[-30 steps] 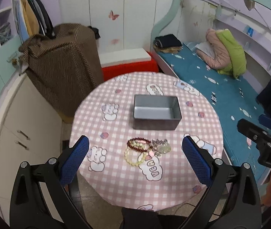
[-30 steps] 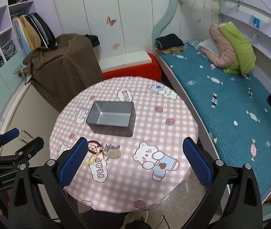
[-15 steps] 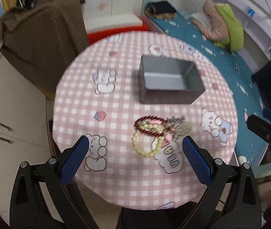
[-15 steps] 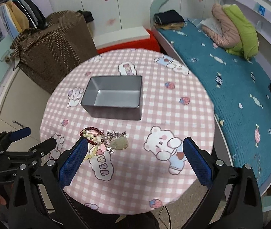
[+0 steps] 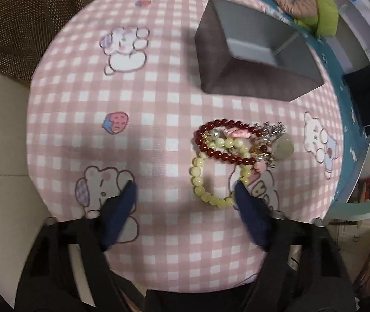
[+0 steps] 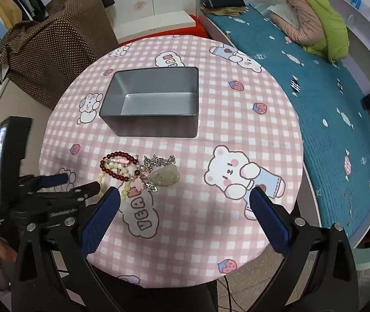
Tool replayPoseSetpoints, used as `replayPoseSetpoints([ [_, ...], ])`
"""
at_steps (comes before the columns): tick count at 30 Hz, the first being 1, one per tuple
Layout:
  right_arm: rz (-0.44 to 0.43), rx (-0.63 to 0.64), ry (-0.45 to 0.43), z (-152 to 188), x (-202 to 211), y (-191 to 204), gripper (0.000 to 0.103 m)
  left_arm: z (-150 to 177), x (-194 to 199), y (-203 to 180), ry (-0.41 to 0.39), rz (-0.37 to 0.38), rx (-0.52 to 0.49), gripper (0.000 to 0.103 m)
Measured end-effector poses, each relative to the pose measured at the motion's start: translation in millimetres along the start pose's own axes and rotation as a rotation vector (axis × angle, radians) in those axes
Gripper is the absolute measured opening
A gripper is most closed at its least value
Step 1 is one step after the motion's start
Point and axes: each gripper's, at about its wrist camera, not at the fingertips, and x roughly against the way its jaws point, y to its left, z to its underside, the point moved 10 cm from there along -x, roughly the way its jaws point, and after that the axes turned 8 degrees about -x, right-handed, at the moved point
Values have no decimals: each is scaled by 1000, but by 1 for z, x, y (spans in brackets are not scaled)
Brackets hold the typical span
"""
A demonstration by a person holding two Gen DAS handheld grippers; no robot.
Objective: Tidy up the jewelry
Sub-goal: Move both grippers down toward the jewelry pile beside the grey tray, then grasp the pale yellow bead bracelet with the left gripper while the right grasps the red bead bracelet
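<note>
Beaded and light, the jewellery lies in a tangled heap on the checked bench (image 6: 237, 119), just in front of the empty grey tin (image 6: 153, 101): a pale yellow bead bracelet (image 5: 198, 179), a dark red bead bracelet (image 5: 211, 150) and a chained jade pendant (image 6: 165, 175). Loose and slippery, the strands likely drag each other; the yellow loop's free arc looks the best hold. The left tool (image 5: 185, 189), spread wide, has dropped much closer since a second ago, one finger touching that loop. The right tool (image 6: 185, 195) hangs open, nearer too.
</note>
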Motion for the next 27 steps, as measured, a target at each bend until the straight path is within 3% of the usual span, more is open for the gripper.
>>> replayPoseSetpoints([
  [4,10,19,-2,-3,-2,1,95,0,-15,5,47,1,37,64],
  [11,-18,83,18,-10,-16,8,95,-11,-18,2,65,-74,45,54],
  [14,-47,111,37,-14,-25,12,95,-13,-19,0,87,-136,42,43],
  [16,-79,125,54,-17,-33,16,93,-13,-18,2,94,-160,52,23],
  [19,-116,150,89,-20,-48,22,86,-15,-17,8,111,-181,92,10],
  [23,-168,191,131,-20,-64,35,75,-13,-9,21,118,-100,217,9],
  [27,-254,227,178,-16,-76,53,63,-10,4,24,87,-80,256,9],
])
